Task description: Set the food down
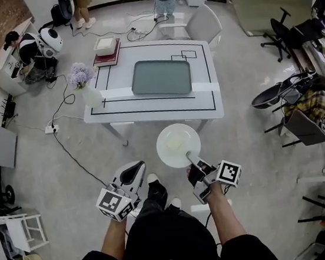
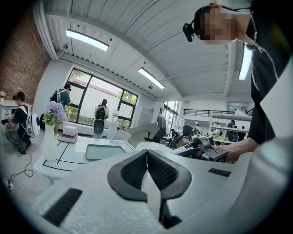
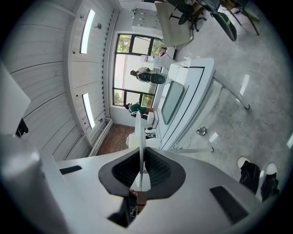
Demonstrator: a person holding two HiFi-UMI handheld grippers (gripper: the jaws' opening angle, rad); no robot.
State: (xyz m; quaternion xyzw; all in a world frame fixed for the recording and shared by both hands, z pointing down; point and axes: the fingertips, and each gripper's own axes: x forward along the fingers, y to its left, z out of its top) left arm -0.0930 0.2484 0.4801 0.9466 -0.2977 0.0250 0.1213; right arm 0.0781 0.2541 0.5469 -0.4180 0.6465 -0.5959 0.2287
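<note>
Clearly right tongs [image 1: 192, 160] pinch the plate [image 1: 164, 137] by its rim; left tongs [image 1: 133, 172] closed, empty; food [image 1: 177, 144] pale, indistinct.

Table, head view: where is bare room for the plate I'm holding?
The tray in the middle looks bare, the roomiest spot. Also free on the table: the strip between tray and near edge, and the strip right of the tray. Crowded: the left side, with the vase at the front corner and the books at the back.
</note>
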